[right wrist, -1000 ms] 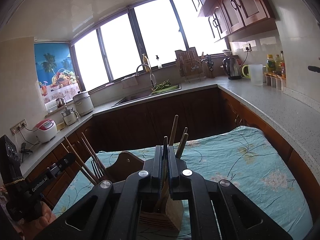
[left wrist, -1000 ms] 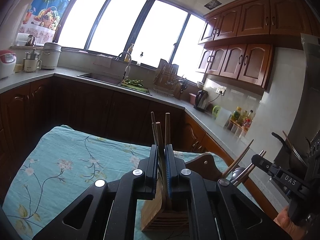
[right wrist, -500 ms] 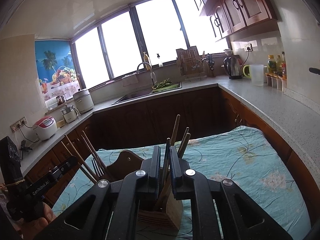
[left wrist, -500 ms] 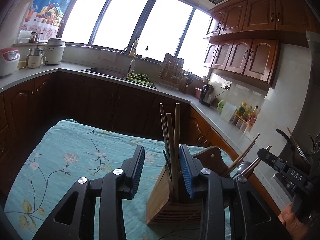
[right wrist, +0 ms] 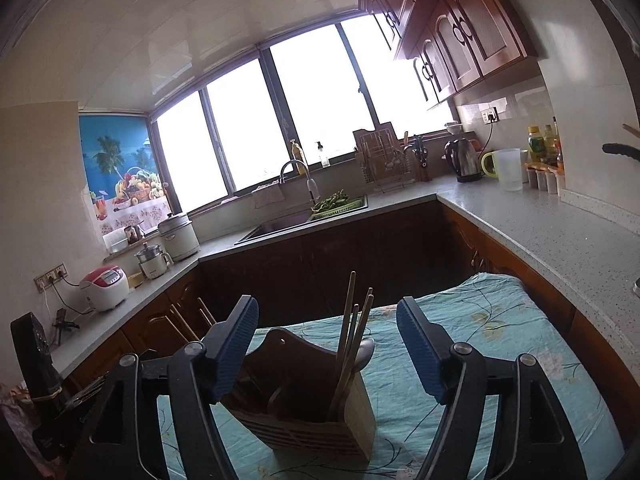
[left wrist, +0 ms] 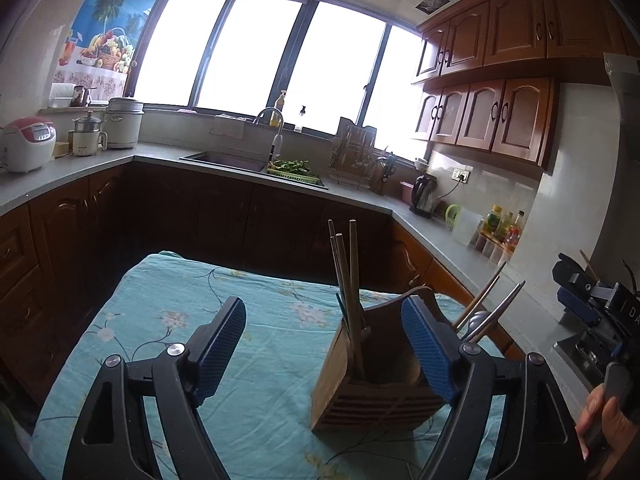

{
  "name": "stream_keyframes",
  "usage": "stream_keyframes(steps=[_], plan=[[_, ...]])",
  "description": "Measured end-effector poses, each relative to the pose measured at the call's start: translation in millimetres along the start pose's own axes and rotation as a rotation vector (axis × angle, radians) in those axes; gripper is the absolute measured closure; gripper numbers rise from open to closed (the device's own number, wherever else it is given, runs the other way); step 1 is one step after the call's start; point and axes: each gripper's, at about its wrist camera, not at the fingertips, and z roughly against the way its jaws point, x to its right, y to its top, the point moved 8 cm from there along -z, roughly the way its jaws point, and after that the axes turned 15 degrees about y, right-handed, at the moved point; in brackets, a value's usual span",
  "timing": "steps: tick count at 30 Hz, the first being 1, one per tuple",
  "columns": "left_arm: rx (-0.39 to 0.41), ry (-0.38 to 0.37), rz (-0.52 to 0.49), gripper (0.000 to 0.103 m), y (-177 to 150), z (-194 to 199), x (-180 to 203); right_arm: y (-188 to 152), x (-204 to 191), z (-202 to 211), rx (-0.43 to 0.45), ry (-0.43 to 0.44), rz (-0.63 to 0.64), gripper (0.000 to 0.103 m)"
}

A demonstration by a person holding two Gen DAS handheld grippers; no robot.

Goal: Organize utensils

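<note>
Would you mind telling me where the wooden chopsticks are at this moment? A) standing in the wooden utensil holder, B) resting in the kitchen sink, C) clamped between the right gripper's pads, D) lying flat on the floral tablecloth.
A: the chopsticks stand upright in the wooden utensil holder on the tablecloth, while the right gripper has its jaws opening, the pads clear of them.
</note>
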Motion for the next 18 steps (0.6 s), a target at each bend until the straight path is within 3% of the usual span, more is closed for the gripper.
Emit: stream_keyframes(steps=[3, 11, 18], plan=[[0.01, 0.016, -0.014, 0.012, -7, 14, -6, -6, -3, 10, 0.009, 0.005, 0.001, 0.014], [0.0, 0.036, -0.011, 0.003, -37, 57, -19, -46, -5, 37, -0.033, 0.028, -0.031, 0.01], [-0.032, 0.052, 0.023, 0.002, -63, 99, -39, -86, -8, 68, -0.078, 0.039, -0.069, 0.008]])
